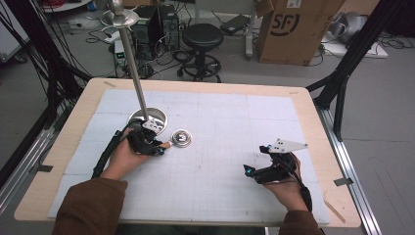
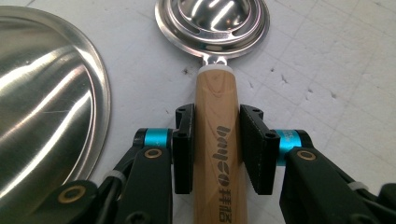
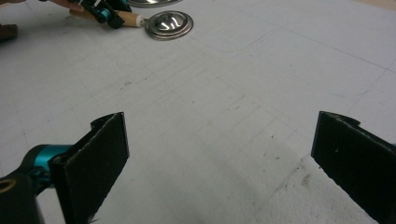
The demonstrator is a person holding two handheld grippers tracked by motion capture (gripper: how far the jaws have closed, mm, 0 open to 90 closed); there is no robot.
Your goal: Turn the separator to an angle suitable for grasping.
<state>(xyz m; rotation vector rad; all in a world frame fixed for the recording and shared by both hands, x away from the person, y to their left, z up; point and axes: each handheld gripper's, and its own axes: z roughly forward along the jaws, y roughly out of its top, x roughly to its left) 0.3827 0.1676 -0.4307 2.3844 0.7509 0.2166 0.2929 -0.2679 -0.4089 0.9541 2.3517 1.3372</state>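
A steel ladle-like spoon [image 2: 212, 23] with a round wooden handle [image 2: 217, 140] lies on the white mat; its bowl [image 1: 181, 138] rests just right of the stand's round base [image 1: 147, 118]. My left gripper [image 1: 155, 147] is shut on the wooden handle, both pads [image 2: 184, 149] pressed against its sides. In the right gripper view the spoon bowl [image 3: 168, 24] lies far off at the top left. My right gripper [image 1: 250, 171] rests low over the mat at the front right, its jaws spread wide and level with nothing between them, pads [image 3: 95, 154] apart.
A tall metal pole [image 1: 133, 63] rises from the round base and carries a dish [image 1: 119, 17] on top. The steel base plate [image 2: 42, 102] lies close to the left gripper's left side. A white gridded mat [image 1: 220, 122] covers the wooden table.
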